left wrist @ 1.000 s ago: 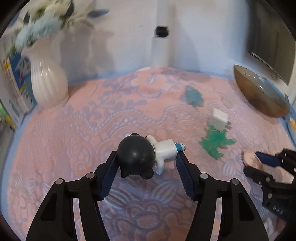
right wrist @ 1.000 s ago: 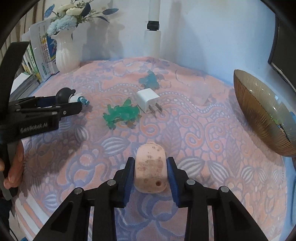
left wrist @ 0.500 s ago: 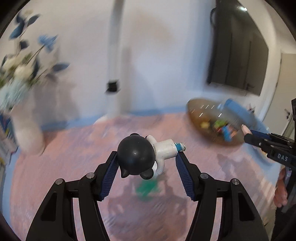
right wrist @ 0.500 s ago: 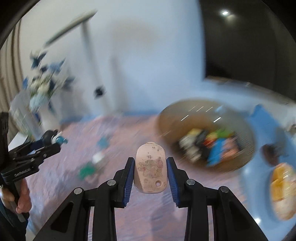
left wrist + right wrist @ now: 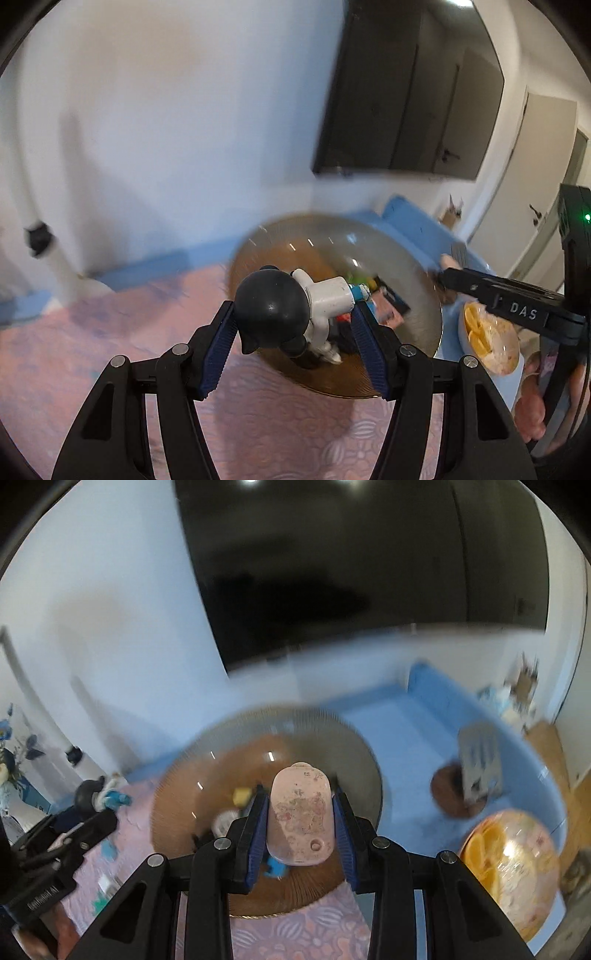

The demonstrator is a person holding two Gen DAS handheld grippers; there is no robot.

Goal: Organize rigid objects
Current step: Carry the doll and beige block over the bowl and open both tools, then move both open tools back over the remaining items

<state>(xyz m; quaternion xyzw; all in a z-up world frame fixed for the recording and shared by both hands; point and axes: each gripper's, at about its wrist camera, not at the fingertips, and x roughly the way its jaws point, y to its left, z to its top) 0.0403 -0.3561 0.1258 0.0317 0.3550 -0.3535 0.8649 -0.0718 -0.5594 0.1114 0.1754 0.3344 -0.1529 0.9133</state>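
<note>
Now both tongs over big round brown ribbed bowl (image 5: 184, 775). Left tongs (image 5: 295, 339) pinching black-headed white toy figure (image 5: 291, 306); right tongs (image 5: 300, 821) pinching flat pink plastic case (image 5: 300, 821). Go low over bowl, open slowly, one at a time, so nothing bounces out onto pink patterned tabletop (image 5: 92, 354).

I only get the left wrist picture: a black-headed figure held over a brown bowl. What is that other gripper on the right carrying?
Observer: The right gripper is shut on a pale pink oval case with worn print and a small hole.
Operator: Is it at the bowl too?
Observer: Yes, like your black-headed figure. In the right wrist view the case hangs in front of the bowl, with small toys showing beneath it.
Operator: Anything else I miss?
Observer: Blue flowers at the far left edge.
</note>
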